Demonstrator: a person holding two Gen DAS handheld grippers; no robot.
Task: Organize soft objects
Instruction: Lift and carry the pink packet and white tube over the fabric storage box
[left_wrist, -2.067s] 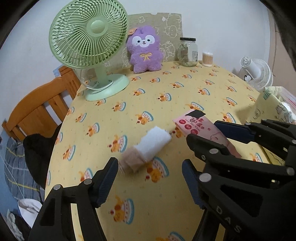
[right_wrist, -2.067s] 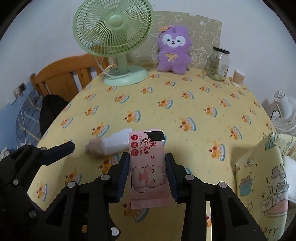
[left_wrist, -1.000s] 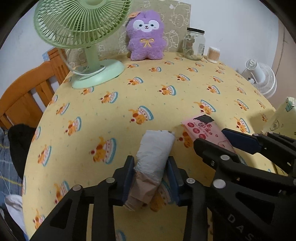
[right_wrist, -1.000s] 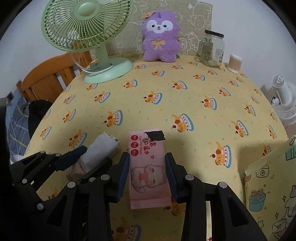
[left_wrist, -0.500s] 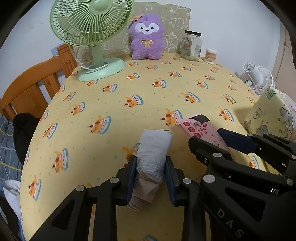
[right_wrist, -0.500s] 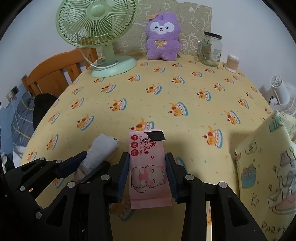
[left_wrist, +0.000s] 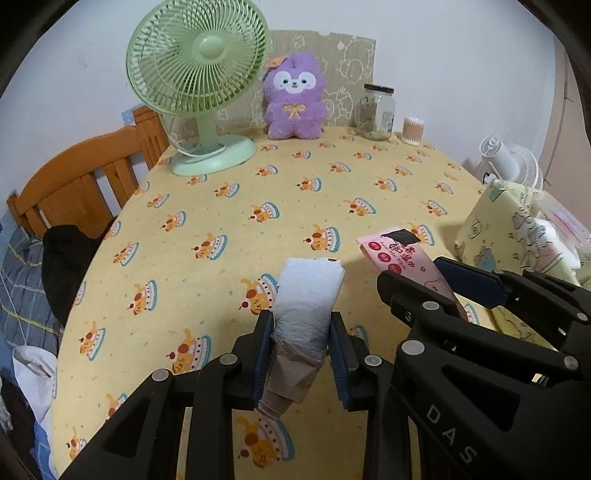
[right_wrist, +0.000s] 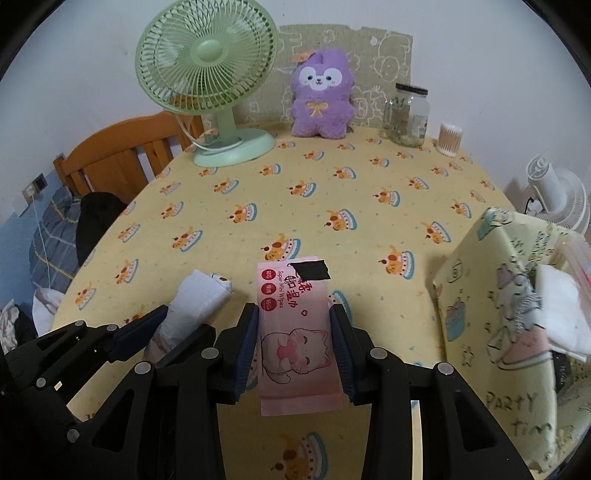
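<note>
The white and tan soft roll (left_wrist: 301, 306) is sitting low in the centre of the left wrist view, its white end pointing up the frame and its tan end hanging down between the fingers. The pink wipes pack (right_wrist: 295, 332) is occupying the lower centre of the right wrist view, flat and lengthwise.

Fingers: the left gripper (left_wrist: 301, 354) is closing narrow on the roll, both pads pressing its sides; its jaws have just been closing onto the roll. The right gripper (right_wrist: 295, 347) is standing a little wider, pads clamped on the long edges of the pack. Both items appear lifted clear of the yellow-clothed surface (left_wrist: 258, 206), though I cannot tell this for certain.

Progress, as a judgement: both pickups are done; placement is left. The patterned gift bag (right_wrist: 498, 295), at the right edge of the frame, is already holding white folded material and a clear packet, so it is probably the destination. The purple plush toy (right_wrist: 319, 99) is standing untouched at the upper centre, beside the green fan (right_wrist: 207, 77).
</note>
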